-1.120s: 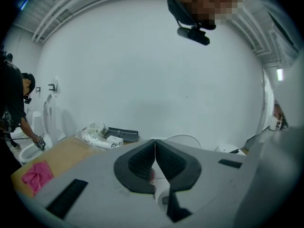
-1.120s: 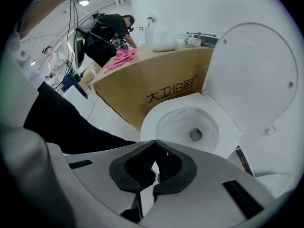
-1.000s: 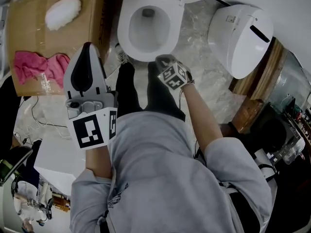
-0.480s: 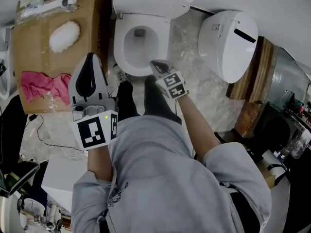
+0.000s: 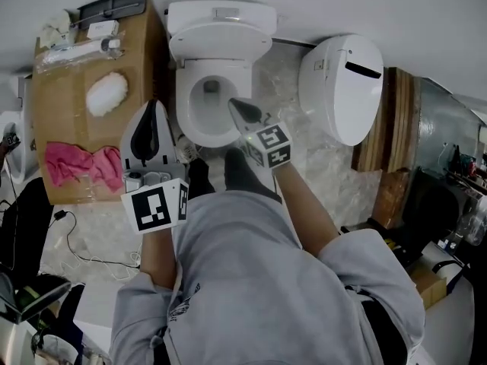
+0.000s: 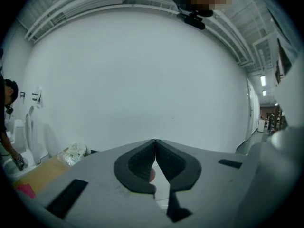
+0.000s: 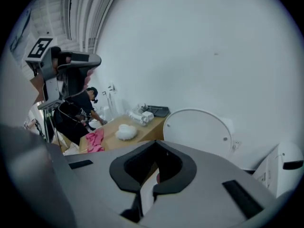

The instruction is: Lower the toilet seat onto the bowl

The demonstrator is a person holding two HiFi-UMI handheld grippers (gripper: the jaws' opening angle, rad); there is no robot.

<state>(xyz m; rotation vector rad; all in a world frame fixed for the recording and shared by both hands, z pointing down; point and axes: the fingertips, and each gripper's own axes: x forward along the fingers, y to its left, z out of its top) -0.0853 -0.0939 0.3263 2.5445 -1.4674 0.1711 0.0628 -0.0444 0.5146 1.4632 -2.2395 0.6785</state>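
Observation:
The white toilet stands at the top of the head view, its bowl point(image 5: 199, 120) uncovered. The seat and lid point(image 5: 221, 35) are raised against the tank; in the right gripper view the lid point(image 7: 197, 132) shows as an upright white disc just ahead. My right gripper point(image 5: 234, 103) is shut and empty, its tip over the bowl's front right rim; its jaws point(image 7: 156, 145) point at the lid. My left gripper point(image 5: 154, 106) is shut on nothing, held left of the bowl, and its jaws point(image 6: 155, 144) face a bare wall. It also shows raised in the right gripper view point(image 7: 61, 65).
Left of the toilet a cardboard box point(image 5: 68, 67) holds a pink cloth point(image 5: 76, 162) and a white fluffy pad point(image 5: 106, 93). A second white toilet unit point(image 5: 342, 86) and wooden boards point(image 5: 392, 128) stand on the right. Cables point(image 5: 84, 242) lie on the floor. A person point(image 7: 76, 113) bends in the background.
The head view has tilted up, so the whole tank now shows. My right gripper has moved from in front of the bowl to its front right rim. Both grippers have stayed shut.

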